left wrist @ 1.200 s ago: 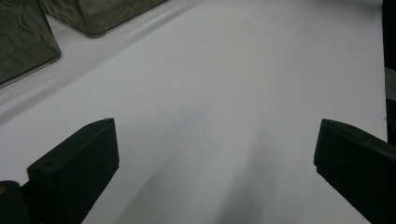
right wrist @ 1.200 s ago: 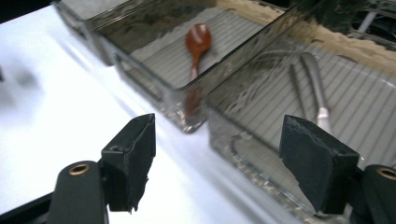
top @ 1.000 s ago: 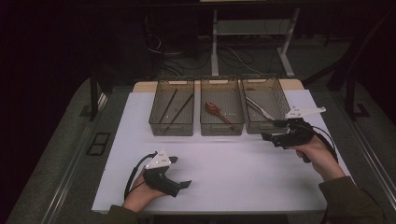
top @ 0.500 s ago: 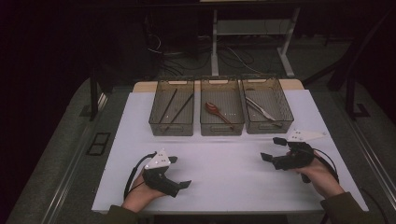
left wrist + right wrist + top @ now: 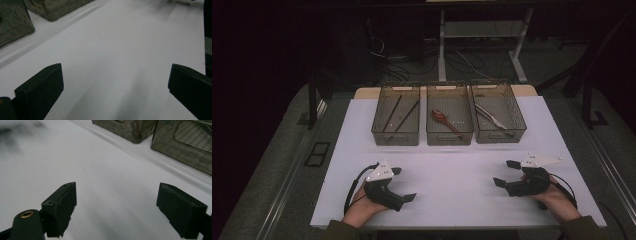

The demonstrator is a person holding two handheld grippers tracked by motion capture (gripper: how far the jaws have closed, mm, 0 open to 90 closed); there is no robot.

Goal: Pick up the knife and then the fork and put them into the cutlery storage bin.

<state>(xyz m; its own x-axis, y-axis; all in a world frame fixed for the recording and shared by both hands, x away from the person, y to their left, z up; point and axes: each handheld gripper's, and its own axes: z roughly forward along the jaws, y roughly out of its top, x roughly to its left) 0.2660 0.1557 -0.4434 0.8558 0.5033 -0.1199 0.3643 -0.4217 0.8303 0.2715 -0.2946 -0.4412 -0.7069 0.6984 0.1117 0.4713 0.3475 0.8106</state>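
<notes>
Both grippers rest low over the white table sheet (image 5: 452, 170) near its front edge. My left gripper (image 5: 403, 184) is at the front left, held in a hand, open with nothing between its jaws; in the left gripper view, my left gripper (image 5: 116, 72) has bare sheet between the black pads. My right gripper (image 5: 505, 173) is at the front right, pointing left. Its jaws have just been opening and stand wide with nothing between them. In the right gripper view, my right gripper (image 5: 117, 195) also has bare sheet between its pads.
Three translucent bins stand in a row at the back. The left bin (image 5: 395, 134) holds dark sticks, the middle bin (image 5: 449, 135) a reddish spoon (image 5: 443, 118), and the right bin (image 5: 499, 132) a metal utensil (image 5: 490, 116). Bin walls (image 5: 185, 142) show close ahead of the right gripper.
The right gripper has come back from beside the right bin toward the person and lower, to the front right of the sheet. The left gripper has stayed put.
</notes>
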